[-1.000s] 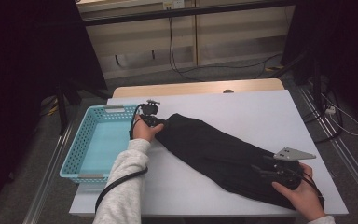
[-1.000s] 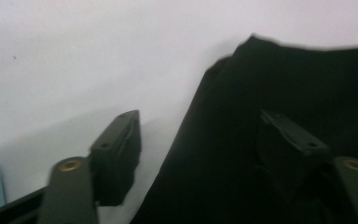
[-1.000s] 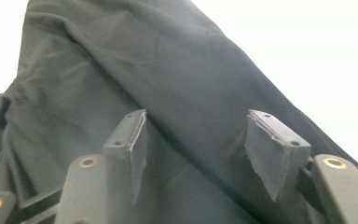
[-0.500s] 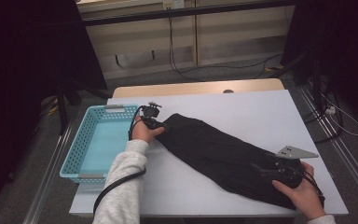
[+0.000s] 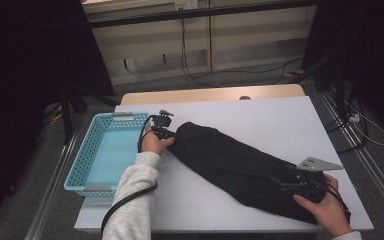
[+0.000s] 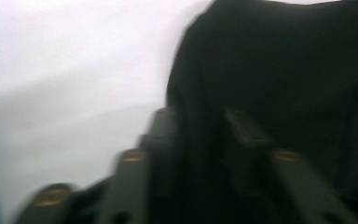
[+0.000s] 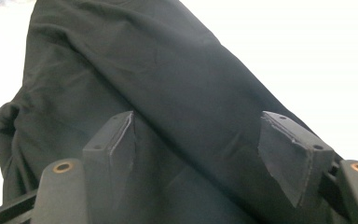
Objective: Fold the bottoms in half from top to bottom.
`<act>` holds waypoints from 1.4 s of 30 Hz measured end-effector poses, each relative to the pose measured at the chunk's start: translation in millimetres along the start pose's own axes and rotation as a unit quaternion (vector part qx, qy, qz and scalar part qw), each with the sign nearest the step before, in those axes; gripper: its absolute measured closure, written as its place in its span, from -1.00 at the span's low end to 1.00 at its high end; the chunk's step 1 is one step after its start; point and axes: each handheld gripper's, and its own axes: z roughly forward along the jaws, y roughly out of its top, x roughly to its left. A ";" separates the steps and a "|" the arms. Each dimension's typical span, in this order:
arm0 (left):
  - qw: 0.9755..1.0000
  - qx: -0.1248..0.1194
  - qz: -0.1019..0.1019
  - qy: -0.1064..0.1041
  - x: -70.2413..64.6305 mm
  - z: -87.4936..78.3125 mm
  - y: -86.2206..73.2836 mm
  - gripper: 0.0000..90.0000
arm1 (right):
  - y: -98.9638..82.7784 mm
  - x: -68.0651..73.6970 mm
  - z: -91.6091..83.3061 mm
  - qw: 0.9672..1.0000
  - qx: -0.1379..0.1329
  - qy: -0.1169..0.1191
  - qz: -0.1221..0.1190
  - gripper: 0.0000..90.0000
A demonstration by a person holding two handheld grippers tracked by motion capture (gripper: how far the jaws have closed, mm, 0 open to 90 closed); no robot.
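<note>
Meanwhile, a black garment (image 5: 245, 167) is being worked at both ends as it lies slantwise across the white bench (image 5: 260, 115), one end near the blue basket (image 5: 107, 150) and the other at the near right corner. At the basket end, the left hand-held gripper (image 5: 166, 134) is being pressed into the cloth; its jaws have just been closing, and in the left gripper view a ridge of dark fabric (image 6: 200, 140) is being pinched between them. At the other end, the right hand-held gripper (image 5: 287, 181) is being held over the cloth with its jaws standing wide. A two-ended hold is judged to be in preparation, probably so that the garment can be lifted or folded without sagging. The spread of the right gripper (image 7: 200, 144) is being made plain in the right gripper view, where creased cloth is lying between the pads (image 7: 116, 140) without being squeezed; from the high view this gap is being hidden by black on black. The basket is being shown by the high view.
</note>
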 end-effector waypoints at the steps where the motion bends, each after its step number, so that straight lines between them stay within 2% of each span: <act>1: 1.000 0.004 -0.004 -0.017 0.1 0.0 -0.1 0.72 | -0.1 0.2 0.3 1.000 0.001 0.001 -0.001 -0.39; 2: 1.000 0.005 -0.010 -0.020 -0.2 0.1 -0.2 0.80 | -0.4 0.6 0.4 1.000 0.002 0.002 -0.001 -0.39; 3: 1.000 0.005 -0.009 -0.016 -1.2 0.1 0.0 0.81 | -0.7 0.6 1.0 1.000 0.003 0.002 -0.001 -0.39; 5: 1.000 0.011 -0.008 -0.022 -3.5 -0.2 1.0 0.84 | -1.2 0.5 2.1 1.000 0.006 0.003 -0.001 -0.39; 6: 0.999 0.016 -0.011 -0.028 -4.2 -0.5 1.8 0.85 | -1.1 0.6 2.7 1.000 0.006 0.004 -0.002 -0.39; 7: 0.999 0.020 -0.024 -0.034 -4.6 -1.0 2.4 0.86 | -0.8 0.9 3.1 1.000 0.005 0.005 -0.002 -0.39; 9: 0.999 0.021 -0.030 -0.030 -4.6 -2.2 3.5 0.87 | -0.1 1.6 3.4 1.000 0.004 0.007 -0.004 -0.40; 15: 0.999 0.008 -0.045 -0.029 1.1 -15.9 11.2 0.88 | 0.3 1.3 4.8 1.000 0.001 0.012 -0.001 -0.51; 20: 0.999 0.003 -0.047 -0.020 4.0 -31.9 22.5 0.89 | -0.3 0.2 4.9 1.000 0.001 0.011 0.000 -0.55; 25: 0.999 -0.006 -0.049 0.008 10.1 -43.4 29.5 0.89 | -0.4 0.1 4.5 1.000 0.002 0.011 0.002 -0.56; 30: 0.998 -0.010 -0.057 0.024 18.5 -54.8 34.1 0.89 | -0.2 -1.0 3.9 1.000 0.001 0.010 0.003 -0.57; 34: 0.998 -0.010 -0.055 0.010 15.0 -55.4 33.8 0.89 | -0.2 -1.2 4.1 1.000 0.001 0.011 0.003 -0.57; 37: 0.999 -0.009 -0.030 -0.011 -1.3 -53.2 34.3 0.89 | -0.2 -0.3 4.8 1.000 0.002 0.012 0.000 -0.57; 39: 0.999 -0.012 -0.021 -0.024 -10.9 -52.6 35.0 0.89 | 0.0 -0.1 4.9 1.000 0.003 0.012 -0.001 -0.58; 40: 0.999 -0.012 -0.021 -0.024 -10.9 -52.6 35.0 0.89 | 0.0 -0.1 4.9 1.000 0.003 0.012 -0.001 -0.58; 41: 0.999 -0.013 -0.006 -0.035 -20.8 -52.3 35.7 0.89 | -0.2 0.3 4.9 1.000 0.003 0.012 0.000 -0.58; 42: 0.999 -0.017 -0.003 -0.042 -25.5 -51.6 35.4 0.89 | -0.3 0.4 4.9 1.000 0.003 0.012 0.000 -0.58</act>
